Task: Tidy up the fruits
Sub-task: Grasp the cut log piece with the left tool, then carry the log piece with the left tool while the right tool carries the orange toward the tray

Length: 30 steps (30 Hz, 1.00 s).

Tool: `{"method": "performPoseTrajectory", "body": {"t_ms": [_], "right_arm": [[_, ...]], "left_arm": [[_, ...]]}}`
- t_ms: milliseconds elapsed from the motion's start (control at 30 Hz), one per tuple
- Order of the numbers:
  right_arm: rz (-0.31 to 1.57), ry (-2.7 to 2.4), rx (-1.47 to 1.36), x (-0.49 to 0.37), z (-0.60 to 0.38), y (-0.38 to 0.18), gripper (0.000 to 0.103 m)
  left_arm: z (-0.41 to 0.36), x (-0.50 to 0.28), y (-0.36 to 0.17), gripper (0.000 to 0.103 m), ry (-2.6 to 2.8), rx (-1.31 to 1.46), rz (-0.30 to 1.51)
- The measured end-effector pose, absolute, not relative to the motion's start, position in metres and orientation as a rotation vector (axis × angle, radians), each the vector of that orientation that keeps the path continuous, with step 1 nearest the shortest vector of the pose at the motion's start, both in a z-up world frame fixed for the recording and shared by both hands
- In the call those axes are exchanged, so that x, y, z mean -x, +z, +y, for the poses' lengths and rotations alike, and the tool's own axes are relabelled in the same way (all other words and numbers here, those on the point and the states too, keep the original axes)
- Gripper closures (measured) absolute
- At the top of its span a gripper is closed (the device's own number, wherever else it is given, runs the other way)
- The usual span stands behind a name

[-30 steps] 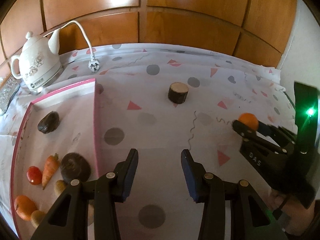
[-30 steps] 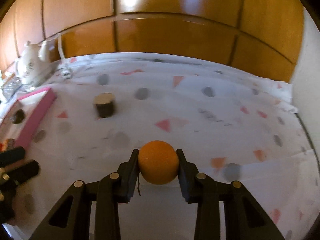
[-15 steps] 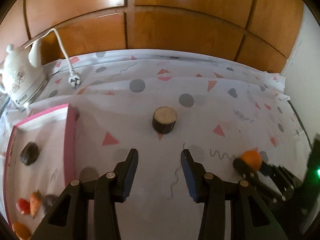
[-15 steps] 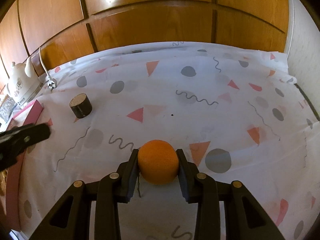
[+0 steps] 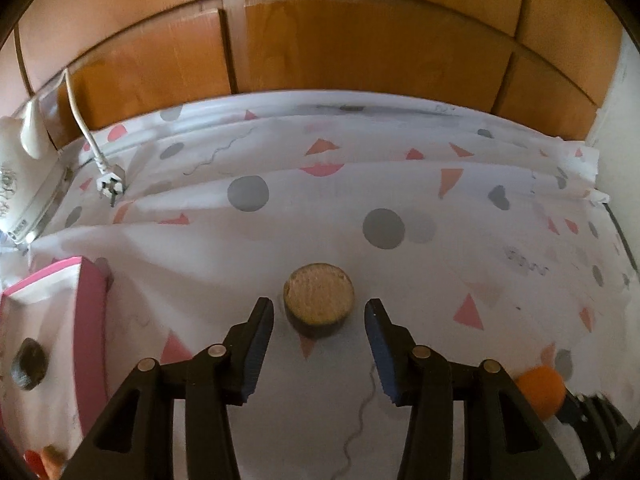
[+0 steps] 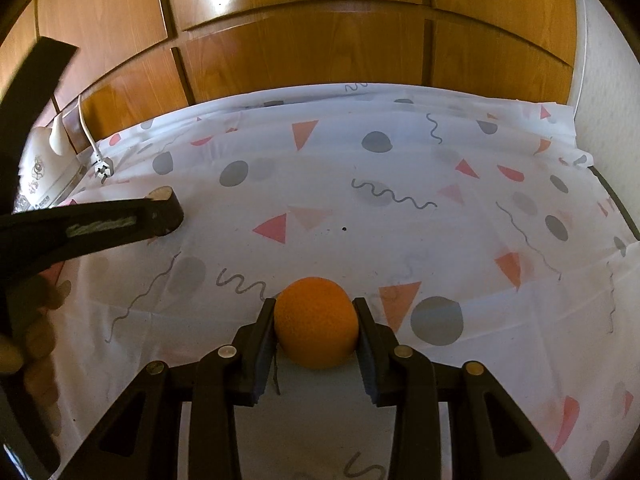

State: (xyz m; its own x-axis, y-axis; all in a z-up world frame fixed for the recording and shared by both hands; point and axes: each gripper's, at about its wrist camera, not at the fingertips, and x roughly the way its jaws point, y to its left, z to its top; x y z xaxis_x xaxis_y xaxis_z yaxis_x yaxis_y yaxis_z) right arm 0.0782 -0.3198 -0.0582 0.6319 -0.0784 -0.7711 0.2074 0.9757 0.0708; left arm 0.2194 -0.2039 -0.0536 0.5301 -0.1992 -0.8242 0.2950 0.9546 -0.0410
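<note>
My left gripper point(image 5: 319, 320) is open, its fingertips on either side of a short round wooden block point(image 5: 319, 304) with a pale top, standing on the patterned cloth. My right gripper point(image 6: 315, 334) is shut on an orange point(image 6: 316, 334); the orange also shows at the lower right of the left wrist view point(image 5: 540, 390). In the right wrist view the left gripper's finger point(image 6: 96, 228) covers most of the block point(image 6: 168, 204). A pink-rimmed tray point(image 5: 94, 320) at the far left holds a dark fruit point(image 5: 28, 364) and orange-red pieces at the bottom corner.
A white electric kettle point(image 5: 20, 168) stands at the back left with its cord and plug point(image 5: 110, 188) lying on the cloth. Wooden panels rise behind the table. A white wall borders the right side.
My left gripper has moved forward and right, from over the tray's edge to the wooden block, which now sits between its fingertips. The right gripper keeps holding the orange.
</note>
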Motion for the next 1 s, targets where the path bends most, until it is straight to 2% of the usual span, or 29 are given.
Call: {"method": "performPoseTrajectory", "body": {"t_ms": [33, 67, 300, 667, 1000], "right_arm": [[0.871, -0.164, -0.16, -0.078, -0.32, -0.058, 0.066], [0.87, -0.163, -0.161, -0.078, -0.32, -0.058, 0.066], [0.872, -0.16, -0.165, -0.078, -0.321, -0.059, 0.066], [0.873, -0.137, -0.211, -0.077, -0.327, -0.059, 0.065], [0.902, -0.143, -0.132, -0.079, -0.319, -0.055, 0.067]], "left_arm": [[-0.204, -0.222, -0.056, 0.067, -0.296, -0.108, 0.978], [-0.203, -0.222, -0.056, 0.067, -0.299, -0.102, 0.967], [-0.185, -0.196, -0.052, 0.067, -0.301, -0.065, 0.946], [-0.158, -0.101, -0.051, 0.067, -0.301, -0.102, 0.871], [-0.147, -0.092, -0.061, 0.067, -0.307, -0.095, 0.847]]}}
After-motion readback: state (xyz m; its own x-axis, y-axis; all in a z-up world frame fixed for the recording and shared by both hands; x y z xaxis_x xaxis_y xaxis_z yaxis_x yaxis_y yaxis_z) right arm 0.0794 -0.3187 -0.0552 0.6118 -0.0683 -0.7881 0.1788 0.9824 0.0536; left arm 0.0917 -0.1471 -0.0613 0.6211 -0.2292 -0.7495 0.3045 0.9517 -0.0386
